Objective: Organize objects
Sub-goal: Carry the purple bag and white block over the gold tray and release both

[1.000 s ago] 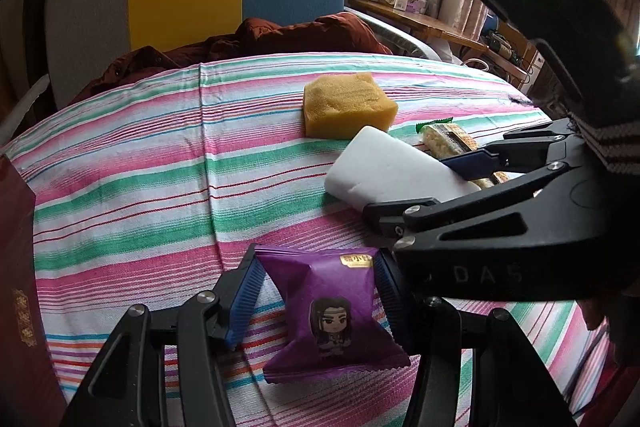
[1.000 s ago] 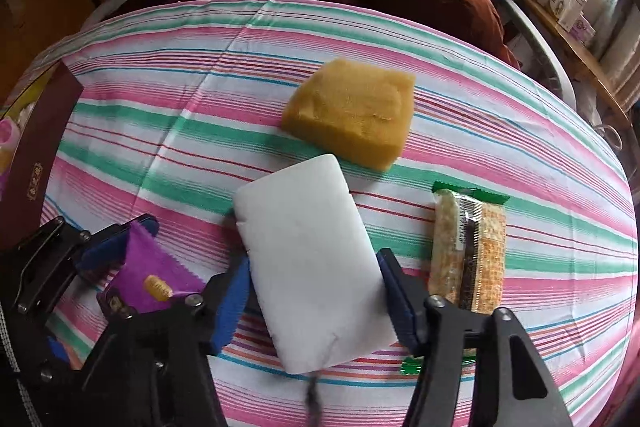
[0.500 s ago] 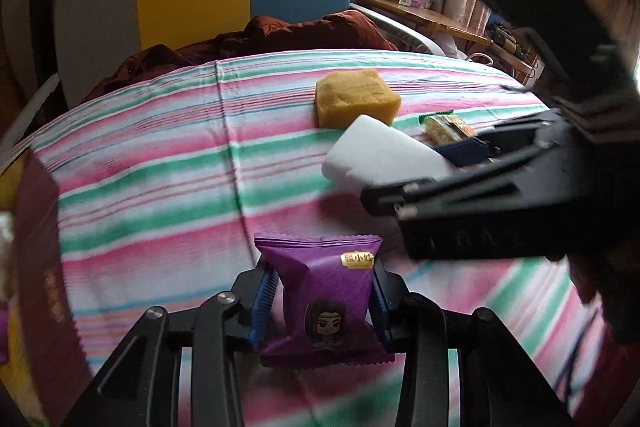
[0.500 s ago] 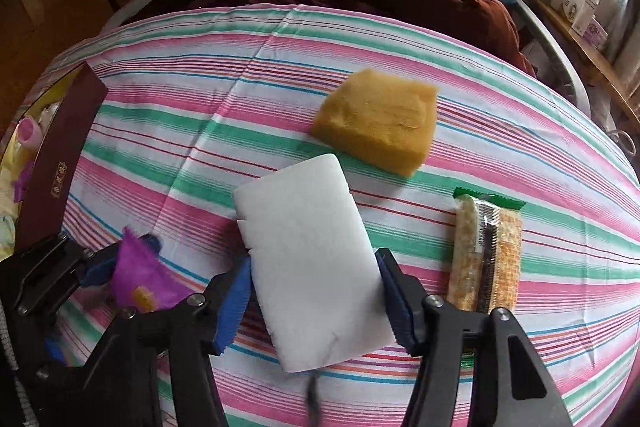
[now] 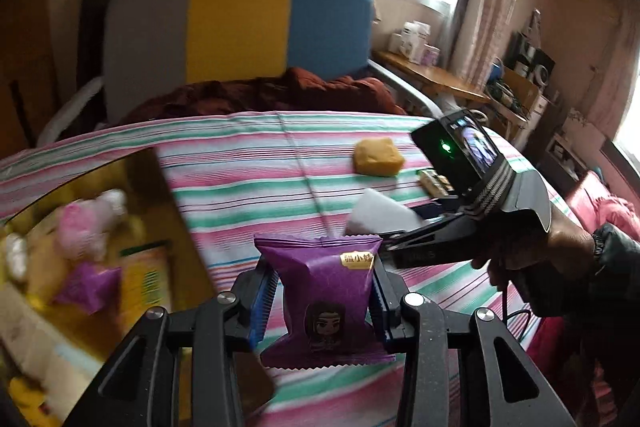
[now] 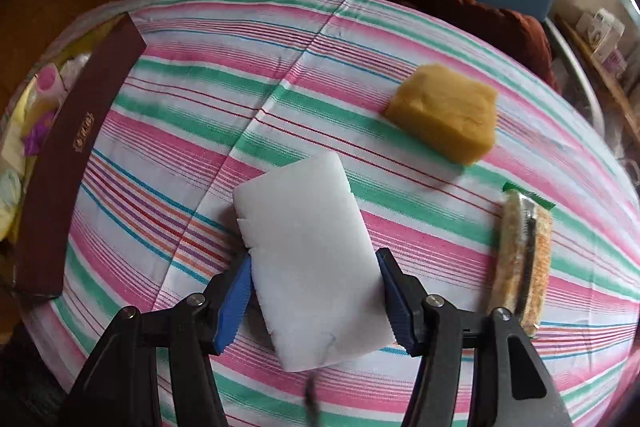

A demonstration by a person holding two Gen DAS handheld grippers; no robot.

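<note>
Left wrist view: my left gripper (image 5: pixel 320 299) carries a purple snack packet (image 5: pixel 324 291) clear of the striped bedsheet (image 5: pixel 248 163), its jaws drawn close and pinching the wrapper at both sides, with the gift box (image 5: pixel 80 267) of sorted items lying to the left. The packet is slack film, and I judge it could slide or twist out of the pinch on the way across, or catch on the box's dark red wall (image 6: pixel 76 155) if I come in too low. On the packet I can make out a small gold label with Chinese characters, too blurred to read surely, and a cartoon figure with long dark hair. In the right wrist view my right gripper (image 6: pixel 316 291) has its jaws about half open around a white foam block (image 6: pixel 312 259), the blue pads against its two long edges; whether it has left the sheet I cannot tell. The block's near edge looks nicked, and a hard squeeze could, in my judgement, tear it further, while a light one could let it tip forward. A yellow sponge (image 6: pixel 444 115) and a cereal bar (image 6: pixel 520 259) in clear wrap with a green end lie well apart on the sheet, awaiting their turn. A gold emblem on the box wall is too small to read. Both grippers work close together, so a clash between them is the other risk I see.
</note>
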